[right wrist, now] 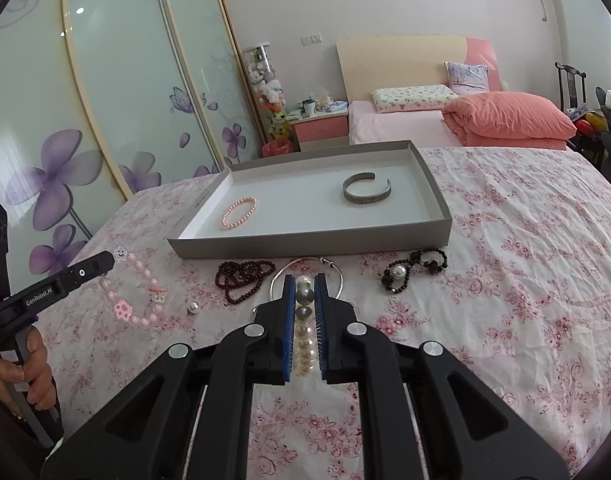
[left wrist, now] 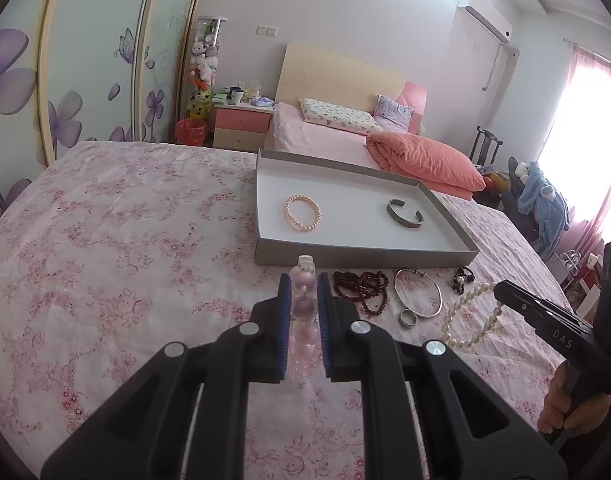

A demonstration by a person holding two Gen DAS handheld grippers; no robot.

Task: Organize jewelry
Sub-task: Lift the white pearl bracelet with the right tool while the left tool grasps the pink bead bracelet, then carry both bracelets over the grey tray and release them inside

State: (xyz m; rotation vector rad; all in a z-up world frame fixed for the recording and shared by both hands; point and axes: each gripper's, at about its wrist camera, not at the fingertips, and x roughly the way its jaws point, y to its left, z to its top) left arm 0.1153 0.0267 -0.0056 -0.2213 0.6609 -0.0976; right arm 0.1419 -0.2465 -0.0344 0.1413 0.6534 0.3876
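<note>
In the left wrist view my left gripper is shut on a pink bead bracelet that runs between its blue pads. The right wrist view shows that bracelet dangling from the left gripper above the bedspread. My right gripper is shut on a white pearl strand, which hangs in a loop from its tip. Beyond both stands a shallow grey tray holding a pink pearl bracelet and a silver cuff.
On the floral bedspread in front of the tray lie dark red beads, a silver bangle, a black bead bracelet with a pearl, a ring and a small loose bead. An orange quilt lies beyond.
</note>
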